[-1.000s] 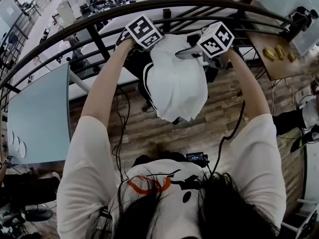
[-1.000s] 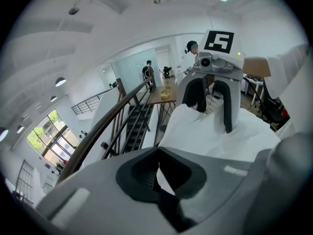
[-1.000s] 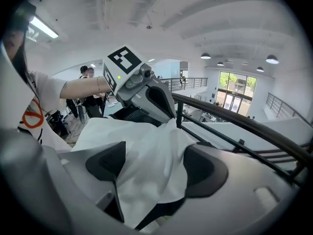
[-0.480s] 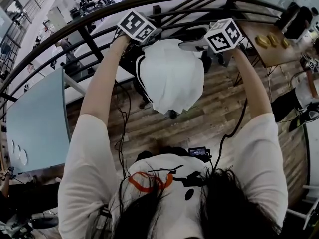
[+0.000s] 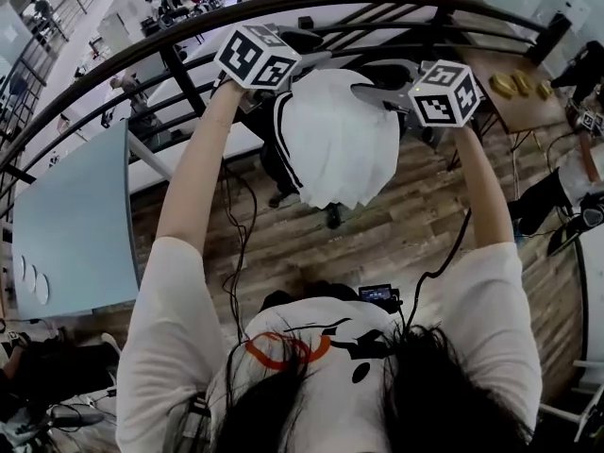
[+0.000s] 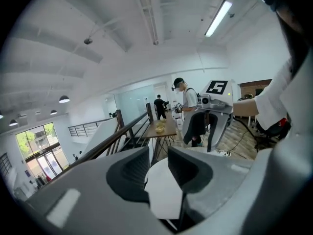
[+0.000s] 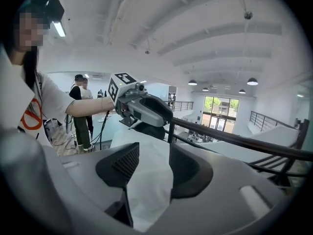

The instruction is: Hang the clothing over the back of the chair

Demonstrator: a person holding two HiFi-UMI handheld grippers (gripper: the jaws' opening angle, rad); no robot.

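Observation:
A white garment [image 5: 338, 144] with a black stripe along its left edge hangs between my two grippers, held high in front of the railing. My left gripper [image 5: 300, 62] is shut on its upper left part, and white fabric [image 6: 164, 192] fills the gap between the jaws. My right gripper [image 5: 370, 92] is shut on its upper right part, with fabric [image 7: 146, 180] pinched between its pads. A dark chair [image 5: 267, 154] stands on the floor behind and below the garment, mostly hidden by it. The garment is not touching the chair back as far as I can see.
A dark curved railing [image 5: 311, 3] runs just beyond the grippers. A wooden table [image 5: 510, 97] with yellow items stands at the right, and a pale blue panel [image 5: 75, 215] at the left. Cables lie on the wood floor [image 5: 283, 243]. A person [image 6: 188, 106] stands near the table.
The right gripper has moved right and slightly down, so the grippers are further apart. The garment is spread wider and its lower edge has risen a little.

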